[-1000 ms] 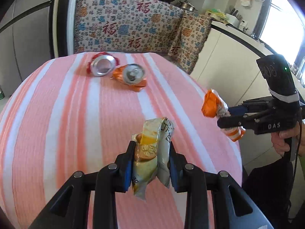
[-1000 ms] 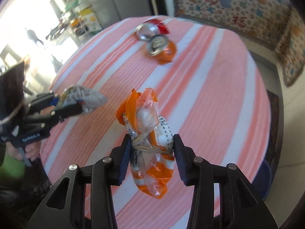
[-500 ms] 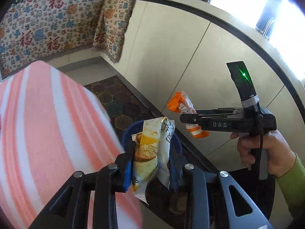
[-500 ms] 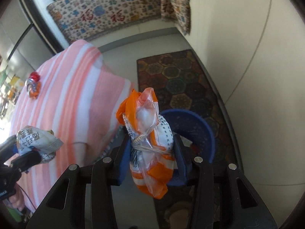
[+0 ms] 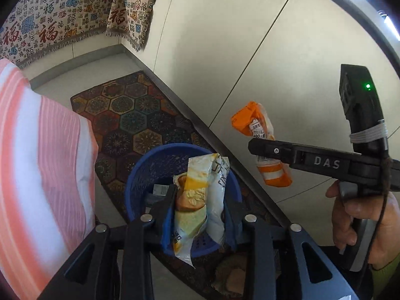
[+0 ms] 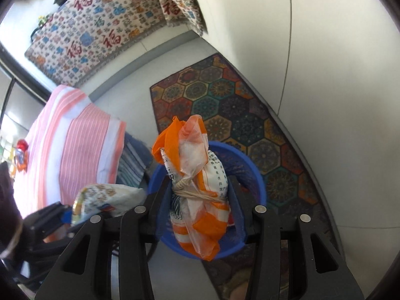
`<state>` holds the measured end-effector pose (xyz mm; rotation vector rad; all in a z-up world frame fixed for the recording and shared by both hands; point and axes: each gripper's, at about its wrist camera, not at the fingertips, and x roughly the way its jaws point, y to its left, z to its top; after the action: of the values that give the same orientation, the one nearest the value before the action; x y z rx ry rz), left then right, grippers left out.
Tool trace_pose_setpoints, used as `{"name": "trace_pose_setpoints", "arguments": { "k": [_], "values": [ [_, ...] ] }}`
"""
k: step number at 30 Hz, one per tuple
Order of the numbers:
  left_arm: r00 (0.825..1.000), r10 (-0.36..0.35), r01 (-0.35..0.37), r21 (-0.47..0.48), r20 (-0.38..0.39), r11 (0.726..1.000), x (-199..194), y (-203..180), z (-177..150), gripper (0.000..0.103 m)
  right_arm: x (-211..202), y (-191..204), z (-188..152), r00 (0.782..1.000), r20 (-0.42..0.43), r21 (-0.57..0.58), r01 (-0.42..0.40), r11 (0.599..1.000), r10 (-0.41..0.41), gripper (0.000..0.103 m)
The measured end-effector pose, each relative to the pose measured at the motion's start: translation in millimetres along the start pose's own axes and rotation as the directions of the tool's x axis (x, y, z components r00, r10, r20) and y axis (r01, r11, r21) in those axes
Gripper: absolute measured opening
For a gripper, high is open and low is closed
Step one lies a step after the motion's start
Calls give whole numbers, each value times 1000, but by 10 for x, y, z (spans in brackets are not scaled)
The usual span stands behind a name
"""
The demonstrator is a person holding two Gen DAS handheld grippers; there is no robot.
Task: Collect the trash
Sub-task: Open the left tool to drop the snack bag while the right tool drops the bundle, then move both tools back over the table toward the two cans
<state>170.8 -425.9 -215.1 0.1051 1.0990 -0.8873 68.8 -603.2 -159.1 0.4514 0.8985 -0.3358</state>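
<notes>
Far left, the bench (image 5: 37, 155) with its pink-and-white striped cloth shows at the frame edge; in the right wrist view two crushed cans (image 6: 21, 153) sit on its far end, small and blurry. Patterned rug (image 5: 130, 115) lies on the floor between bench and white cabinet wall (image 5: 250, 50). Fringed cloth with red characters (image 6: 100, 27) hangs on the far wall.

Blue basket (image 5: 140, 175) stands on the rug, just beside the bench corner; some scraps lie inside, too dark to name.

Left hand-held gripper (image 5: 197, 210) is clenched on a yellow-white snack wrapper (image 5: 200, 200), both fingers pressing its sides. Wrapper is upright, crumpled, held in the air right over the basket opening. In the right wrist view the same wrapper (image 6: 107, 200) pokes out from the left tool at lower left.

Right hand-held gripper (image 6: 200, 200) is clenched on an orange-white plastic bag (image 6: 195, 187), knotted with string at its middle, upright, top flaring above the fingers. It hangs above the basket (image 6: 252, 172), the rim visible behind and below. In the left wrist view the bag (image 5: 262, 145) sits gripped in the black "DAS" tool, to the right of the basket and in front of the cabinet wall. Person's right hand (image 5: 362, 222) grips the tool handle at far right, green sleeve at the wrist.
</notes>
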Motion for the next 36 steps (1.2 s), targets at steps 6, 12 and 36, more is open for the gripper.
{"name": "trace_pose_setpoints", "arguments": {
  "k": [6,12,36],
  "values": [
    [1000,21,-21,-33,1,999,134,56,11,57,-12,-99,18,999,33,49,0,999,-2,64],
    [997,35,-36,13,67,999,-307,-36,-67,57,-116,-9,-2,992,116,18,52,998,-54,86],
    [869,468,-404,-314,162,859,-2628,2207,-1616,71,-330,3033,-1156,962,131,-568,-125,813,239,98]
  ]
}}
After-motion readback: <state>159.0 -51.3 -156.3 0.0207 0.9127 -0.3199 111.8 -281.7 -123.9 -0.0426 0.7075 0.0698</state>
